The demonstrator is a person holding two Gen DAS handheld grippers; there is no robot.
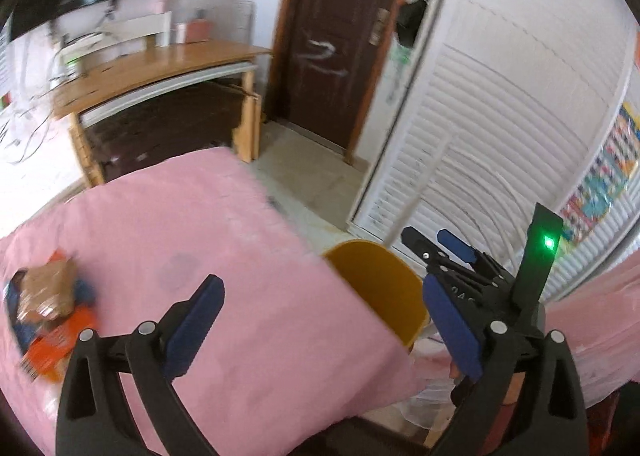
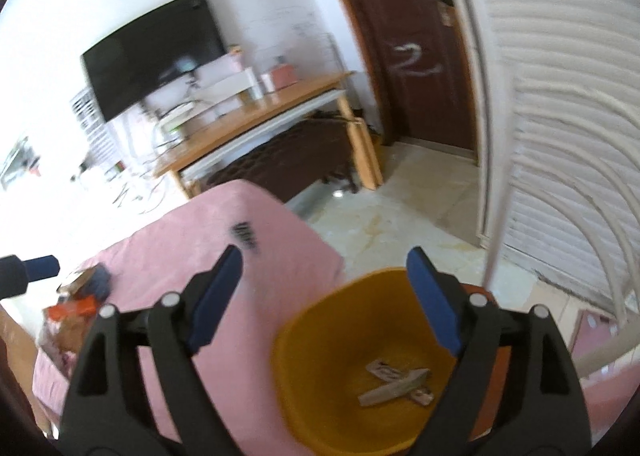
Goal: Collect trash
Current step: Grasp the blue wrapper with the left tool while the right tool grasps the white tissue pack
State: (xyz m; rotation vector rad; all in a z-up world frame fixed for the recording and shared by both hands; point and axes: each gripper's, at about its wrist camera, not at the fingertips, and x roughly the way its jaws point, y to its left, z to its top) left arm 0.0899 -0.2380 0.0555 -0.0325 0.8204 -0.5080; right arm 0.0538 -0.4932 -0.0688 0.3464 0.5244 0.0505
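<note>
With both the left gripper (image 1: 320,330) and right gripper (image 2: 328,300) spread and empty, pinch the crinkly wrappers (image 1: 48,308) (light, slippery) by a crumpled fold.

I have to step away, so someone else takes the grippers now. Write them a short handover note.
Left gripper: open, empty, over the pink bed.
Right gripper: open, empty, above the yellow bin.
Done: a few scraps lie in the bin, which stands on the floor beside the bed.
Left: a pile of wrappers on the bed, to the left gripper's left. Pick them up and drop them in the bin.
</note>
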